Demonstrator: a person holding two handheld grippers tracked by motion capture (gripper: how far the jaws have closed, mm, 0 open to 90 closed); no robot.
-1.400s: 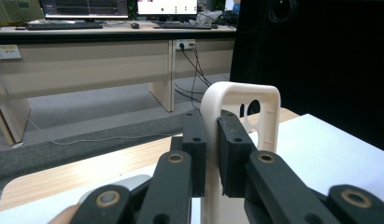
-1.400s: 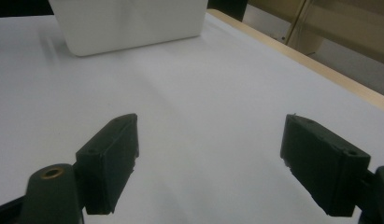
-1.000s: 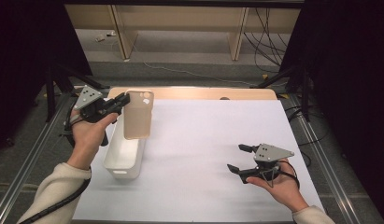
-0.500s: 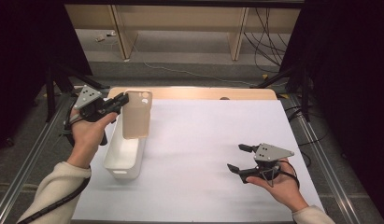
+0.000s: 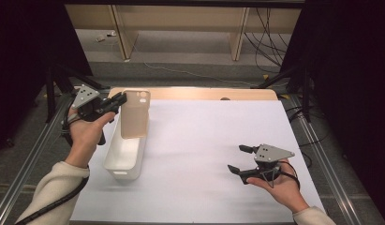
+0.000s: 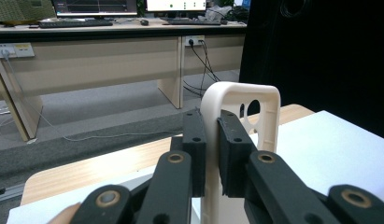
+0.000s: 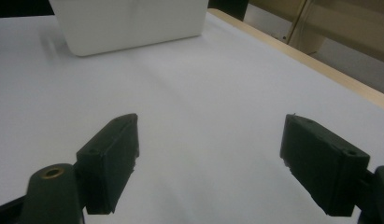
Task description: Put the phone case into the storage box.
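A cream phone case (image 5: 135, 115) hangs upright over the far end of a white rectangular bin (image 5: 124, 154) at the table's left. My left gripper (image 5: 119, 100) is shut on the case's top edge. In the left gripper view the case (image 6: 236, 112) rises between the two black pads (image 6: 194, 140), its camera cutout to the right. My right gripper (image 5: 239, 159) hovers open low over the white table sheet (image 5: 204, 140) at the right, pointing left, with nothing between its fingers (image 7: 110, 158). The bin (image 7: 129, 23) stands far ahead in the right gripper view.
The white sheet covers a wooden table whose edge (image 5: 204, 93) shows at the back. Metal rails (image 5: 33, 154) run along both sides. Beyond the table are desk legs (image 5: 122, 33) and floor cables (image 5: 270, 33).
The left gripper has carried the phone case slightly up and toward the back of the bin. The right gripper has stayed put and open.
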